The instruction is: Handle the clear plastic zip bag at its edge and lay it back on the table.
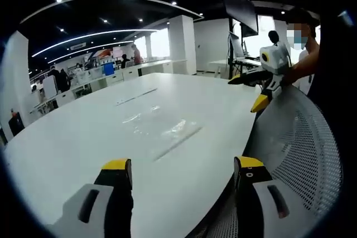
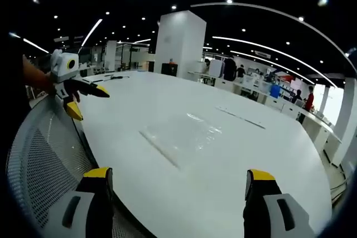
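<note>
The clear plastic zip bag (image 1: 163, 129) lies flat on the white table (image 1: 83, 137), its zip strip along the near edge. My left gripper (image 1: 184, 165) is open above the table's near edge, short of the bag, with nothing between its yellow-tipped fingers (image 1: 117, 165). In the right gripper view the same bag (image 2: 187, 135) lies ahead of my right gripper (image 2: 179, 174), which is also open and empty. Each gripper shows in the other's view, held off the table's rim: the right gripper (image 1: 245, 94) and the left gripper (image 2: 89, 101).
A grey mesh chair back (image 1: 304, 143) stands against the table's near edge, also visible as the mesh chair back (image 2: 44, 154). A person (image 1: 304, 54) holds the grippers. A thin strip (image 2: 240, 117) lies farther on the table. Desks, a pillar (image 2: 178, 43) and people stand beyond.
</note>
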The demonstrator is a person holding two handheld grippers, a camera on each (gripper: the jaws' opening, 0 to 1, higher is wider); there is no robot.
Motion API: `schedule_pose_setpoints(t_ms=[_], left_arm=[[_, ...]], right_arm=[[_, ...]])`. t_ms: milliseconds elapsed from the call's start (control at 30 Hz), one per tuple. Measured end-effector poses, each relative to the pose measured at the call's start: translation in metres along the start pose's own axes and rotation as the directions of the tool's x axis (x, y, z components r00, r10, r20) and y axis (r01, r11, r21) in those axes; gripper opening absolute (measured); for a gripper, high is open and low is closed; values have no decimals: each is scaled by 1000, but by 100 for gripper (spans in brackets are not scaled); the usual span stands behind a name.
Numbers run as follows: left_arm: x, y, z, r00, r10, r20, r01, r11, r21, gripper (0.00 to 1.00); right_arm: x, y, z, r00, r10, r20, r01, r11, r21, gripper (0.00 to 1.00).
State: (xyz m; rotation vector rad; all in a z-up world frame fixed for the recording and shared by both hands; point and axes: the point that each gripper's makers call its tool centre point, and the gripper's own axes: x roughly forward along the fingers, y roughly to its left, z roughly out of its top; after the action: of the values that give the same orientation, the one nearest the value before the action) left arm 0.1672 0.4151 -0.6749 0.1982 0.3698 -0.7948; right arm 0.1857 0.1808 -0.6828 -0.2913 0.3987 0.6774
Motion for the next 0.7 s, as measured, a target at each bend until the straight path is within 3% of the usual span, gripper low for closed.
schedule_pose_setpoints(t_ms=[700], left_arm=[[-7,-7,4,999,-16,28,16,1000,-15,99]], right_arm=[[-1,-2,-6,1000,-22,-13,22,1000,-1,99]])
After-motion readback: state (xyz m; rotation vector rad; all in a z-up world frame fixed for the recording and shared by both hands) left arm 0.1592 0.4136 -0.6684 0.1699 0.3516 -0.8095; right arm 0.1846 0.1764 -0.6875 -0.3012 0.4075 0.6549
